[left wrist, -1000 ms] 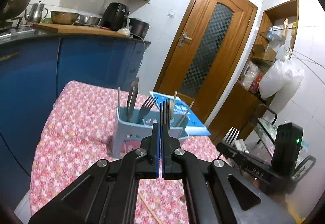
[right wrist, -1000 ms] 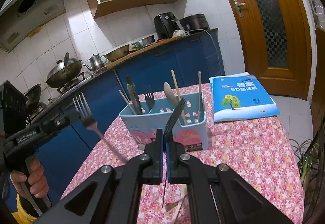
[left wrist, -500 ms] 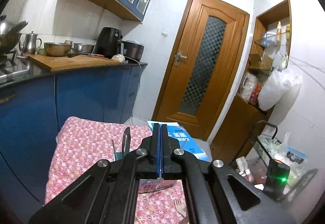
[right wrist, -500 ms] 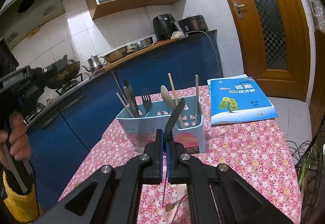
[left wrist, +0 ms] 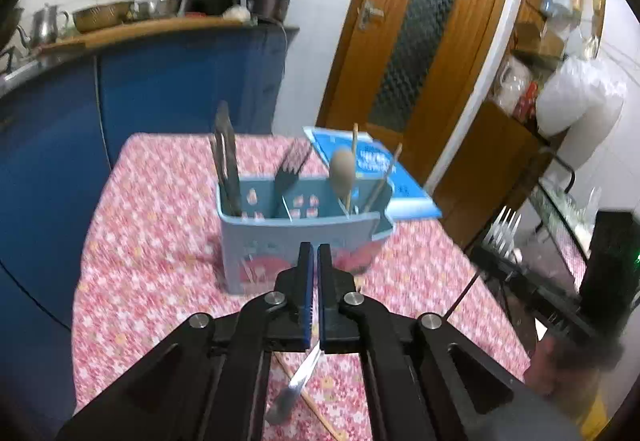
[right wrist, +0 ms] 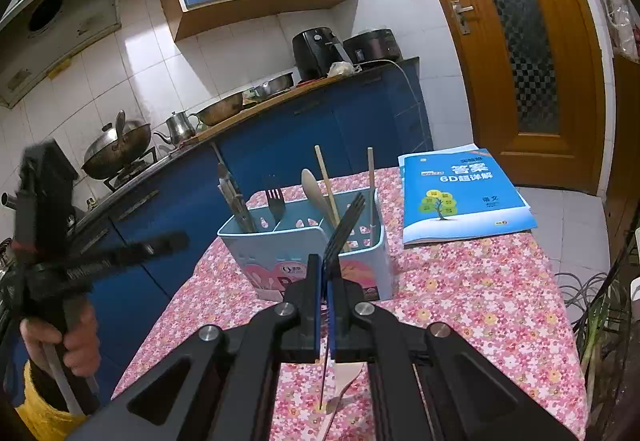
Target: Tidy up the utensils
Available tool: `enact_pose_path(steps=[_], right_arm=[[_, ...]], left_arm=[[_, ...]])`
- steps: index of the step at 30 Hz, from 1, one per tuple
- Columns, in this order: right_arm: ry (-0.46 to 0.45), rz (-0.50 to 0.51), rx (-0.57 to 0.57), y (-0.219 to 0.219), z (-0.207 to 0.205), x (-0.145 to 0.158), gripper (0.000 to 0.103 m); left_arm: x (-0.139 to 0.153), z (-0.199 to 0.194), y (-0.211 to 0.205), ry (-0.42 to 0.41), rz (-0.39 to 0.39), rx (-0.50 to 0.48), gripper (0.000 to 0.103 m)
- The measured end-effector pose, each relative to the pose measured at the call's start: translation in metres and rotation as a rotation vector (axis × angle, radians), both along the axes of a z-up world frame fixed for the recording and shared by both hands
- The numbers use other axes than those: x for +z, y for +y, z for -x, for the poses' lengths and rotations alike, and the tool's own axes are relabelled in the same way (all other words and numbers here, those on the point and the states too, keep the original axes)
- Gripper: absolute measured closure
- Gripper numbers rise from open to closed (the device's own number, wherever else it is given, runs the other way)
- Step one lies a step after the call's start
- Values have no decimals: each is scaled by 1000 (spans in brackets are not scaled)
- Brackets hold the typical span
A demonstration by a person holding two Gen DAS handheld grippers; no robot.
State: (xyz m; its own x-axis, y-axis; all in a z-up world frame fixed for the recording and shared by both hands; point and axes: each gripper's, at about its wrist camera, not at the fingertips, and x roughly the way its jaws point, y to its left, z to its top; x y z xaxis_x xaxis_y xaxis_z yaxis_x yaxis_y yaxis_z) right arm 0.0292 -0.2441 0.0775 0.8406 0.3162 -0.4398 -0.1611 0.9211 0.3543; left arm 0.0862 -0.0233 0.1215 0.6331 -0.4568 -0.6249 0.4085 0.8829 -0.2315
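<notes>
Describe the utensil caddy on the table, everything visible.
The caddy is a light blue plastic box, open on top, with pink printed art and a small logo on its front. Inner dividers split it into compartments. It stands upright on the pink floral tablecloth, beside a blue booklet. Inside stand metal tongs, a dark fork, a pale spoon and chopsticks.

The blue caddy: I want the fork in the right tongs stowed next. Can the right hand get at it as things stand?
Probably yes. The right tongs, shut on a fork, point straight at the caddy with nothing between them, and the left tongs are well off to the side.
</notes>
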Motion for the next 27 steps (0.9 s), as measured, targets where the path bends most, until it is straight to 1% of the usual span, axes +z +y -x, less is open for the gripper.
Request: enact_pose_path(steps=[3,5,12,16,20,24,27], right_arm=[[-5,-1,-5,-2,1,2,100],[-7,-1,-9,-3,2,3,100],[-17,-1,-21,-9,5,6,100],[-22,3,-32,-15,7,7,100],[-22,0,-40,-22,6,6,100],[-17,-10,-41,-28,6,4,100],[-14,-19,-42,-31,5,2,99]], left_arm=[[-13,0,-7,31,-31,-12,87],[-20,0,-14,43,-52,-19,84],[-47,-2,-36,96,-134,-57,80],[-62,-2,-53,119,-194,-89,78],[-79,-2,-74,134,-273,-121,75],[-96,-4,-96,133,-373,-152,72],[-106,-7,-107,127,-419,-155,72]])
